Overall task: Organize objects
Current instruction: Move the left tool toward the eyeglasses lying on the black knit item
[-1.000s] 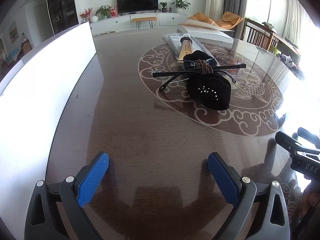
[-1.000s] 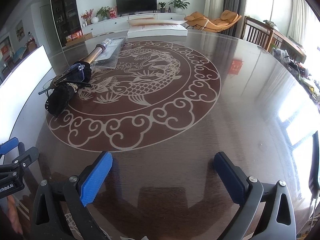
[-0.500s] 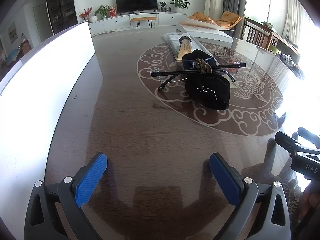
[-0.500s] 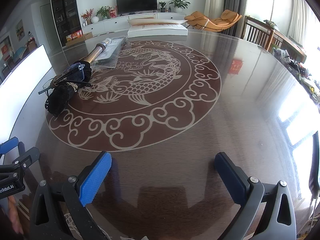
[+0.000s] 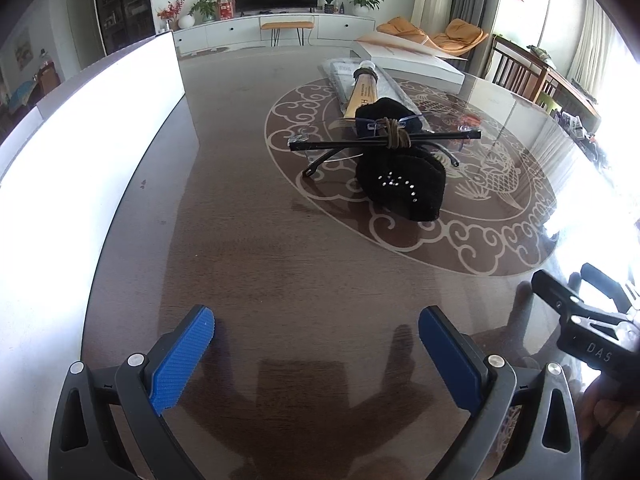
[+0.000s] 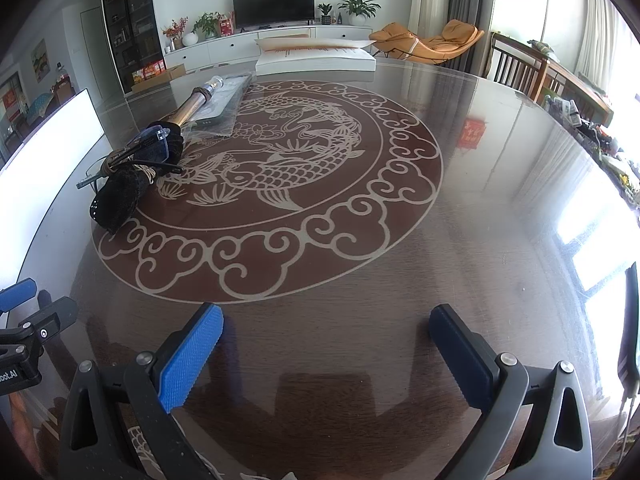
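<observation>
A small heap lies on the round table's inlaid medallion: a black studded cloth [image 5: 404,186] [image 6: 120,198], a pair of dark-framed glasses [image 5: 384,144] [image 6: 150,148] resting across it with a brown hair tie [image 5: 396,138] looped around them, and a tan tube [image 5: 362,98] [image 6: 188,110] on a clear plastic sleeve [image 6: 226,100] behind. My left gripper [image 5: 316,344] is open, low over the near table edge, well short of the heap. My right gripper [image 6: 326,340] is open too, far right of the heap, with nothing between its fingers.
A tall white board [image 5: 80,152] stands along the table's left side. A flat white box [image 6: 316,58] lies at the far edge. Wooden chairs [image 6: 520,68] and a cluttered side surface [image 6: 592,128] sit to the right. The dark glossy table [image 6: 500,200] spreads between.
The left gripper has crept slightly forward toward the heap, and its fingers sit a touch wider. The right gripper has barely moved.
</observation>
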`<act>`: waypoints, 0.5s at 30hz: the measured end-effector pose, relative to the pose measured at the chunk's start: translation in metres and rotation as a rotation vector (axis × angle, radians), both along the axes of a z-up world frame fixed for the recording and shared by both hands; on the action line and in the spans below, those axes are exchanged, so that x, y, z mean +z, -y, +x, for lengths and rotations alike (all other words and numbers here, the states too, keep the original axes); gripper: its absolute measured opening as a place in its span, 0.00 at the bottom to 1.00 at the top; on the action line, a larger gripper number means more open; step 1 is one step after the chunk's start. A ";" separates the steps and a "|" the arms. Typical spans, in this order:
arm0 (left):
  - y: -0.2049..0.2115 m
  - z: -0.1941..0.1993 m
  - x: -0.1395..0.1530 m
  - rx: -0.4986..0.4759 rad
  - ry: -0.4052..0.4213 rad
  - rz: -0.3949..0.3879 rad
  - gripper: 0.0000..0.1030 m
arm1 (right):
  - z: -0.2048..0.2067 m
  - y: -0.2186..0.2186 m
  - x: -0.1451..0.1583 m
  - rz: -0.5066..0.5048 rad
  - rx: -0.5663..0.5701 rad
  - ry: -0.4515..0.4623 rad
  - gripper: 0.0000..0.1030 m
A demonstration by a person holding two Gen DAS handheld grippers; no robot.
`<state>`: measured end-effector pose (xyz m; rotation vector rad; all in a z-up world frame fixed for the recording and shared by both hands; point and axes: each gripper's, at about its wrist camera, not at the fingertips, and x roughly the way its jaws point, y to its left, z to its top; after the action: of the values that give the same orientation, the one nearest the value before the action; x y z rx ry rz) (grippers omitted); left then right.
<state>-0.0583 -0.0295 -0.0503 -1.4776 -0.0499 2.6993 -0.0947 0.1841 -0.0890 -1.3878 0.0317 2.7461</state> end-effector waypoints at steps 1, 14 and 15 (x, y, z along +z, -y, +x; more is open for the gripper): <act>-0.002 -0.003 0.007 -0.004 -0.007 0.019 1.00 | 0.000 0.000 0.000 0.000 0.000 0.000 1.00; -0.066 -0.104 0.070 -0.021 -0.173 -0.006 1.00 | 0.000 0.000 0.000 0.000 0.000 0.000 1.00; -0.070 -0.112 0.059 -0.024 -0.136 -0.069 1.00 | 0.000 0.000 0.000 0.000 0.001 0.000 1.00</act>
<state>-0.1702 0.0408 0.0090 -1.2977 0.0674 2.8010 -0.0950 0.1841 -0.0891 -1.3880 0.0312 2.7465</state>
